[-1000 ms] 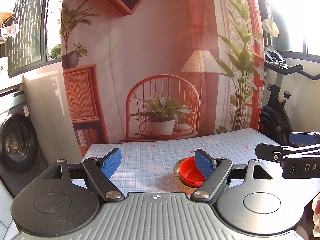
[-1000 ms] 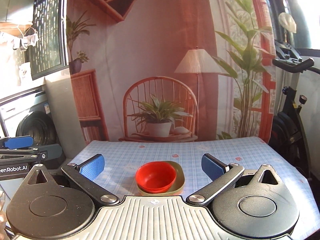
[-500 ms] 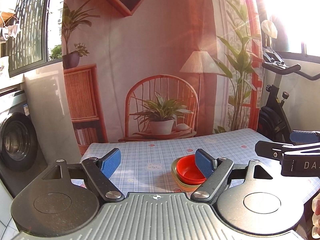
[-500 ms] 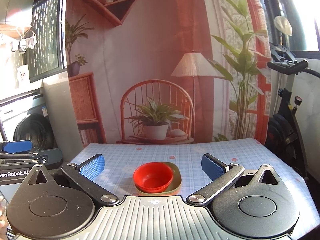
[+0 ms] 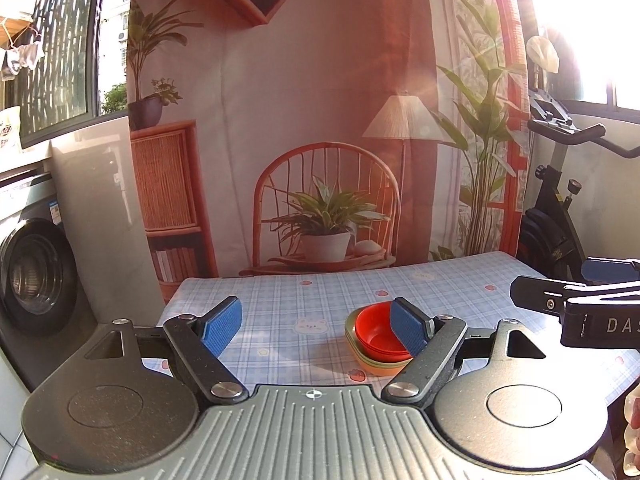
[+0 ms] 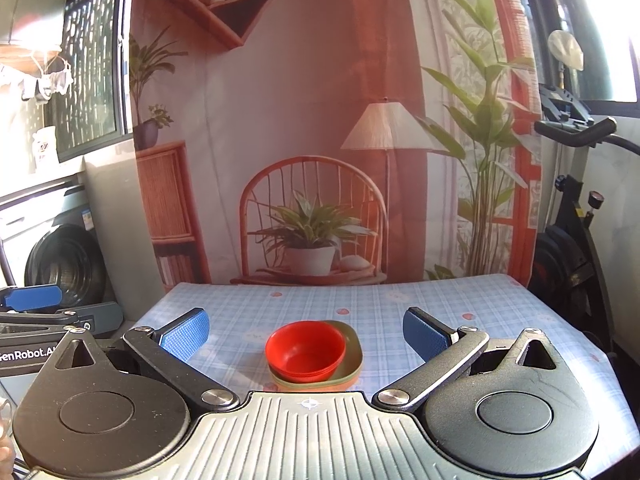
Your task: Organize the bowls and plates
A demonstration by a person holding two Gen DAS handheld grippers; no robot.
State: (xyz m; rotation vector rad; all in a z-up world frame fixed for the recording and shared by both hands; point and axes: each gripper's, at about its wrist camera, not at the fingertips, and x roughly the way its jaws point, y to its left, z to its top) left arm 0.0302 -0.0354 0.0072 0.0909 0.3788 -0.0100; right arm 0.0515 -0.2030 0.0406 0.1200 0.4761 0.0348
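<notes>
We hold the left gripper and right gripper above the checked blue tablecloth, jaws spread and empty (both). Ahead, nested red plastic bowls sit in stacked green and orange square plates.

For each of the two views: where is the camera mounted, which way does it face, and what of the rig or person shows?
Left wrist: on the left gripper, facing the table; its open fingers, the right gripper at right edge.
Right wrist: on the right gripper, same way; open fingers, the left gripper at left edge.
Shared: red bowls stacked on plates, backdrop.
</notes>
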